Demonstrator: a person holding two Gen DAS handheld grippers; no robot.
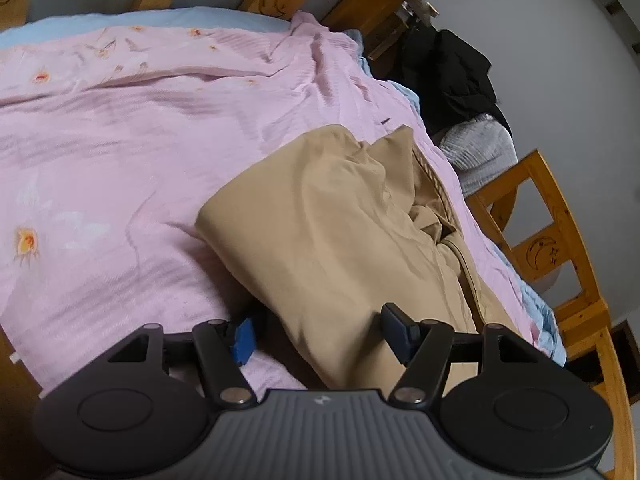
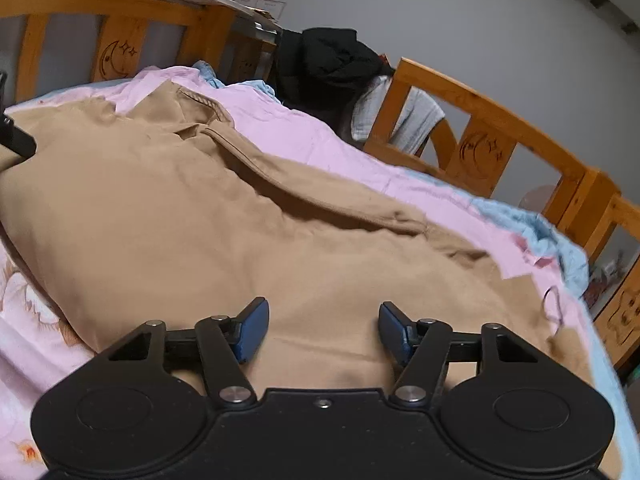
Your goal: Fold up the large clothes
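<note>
A wooden bed frame (image 2: 496,128) is seen under a pink floral quilt (image 1: 120,128). A large tan cotton garment (image 1: 340,232) is spread on it, toward three o'clock. Left tool (image 1: 320,334) and right tool (image 2: 322,330) are held wide open above it, nothing gripped.

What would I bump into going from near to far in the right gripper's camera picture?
Right gripper → tan jacket → pink floral quilt → black clothes heaped at the bed corner → grey wall.
</note>
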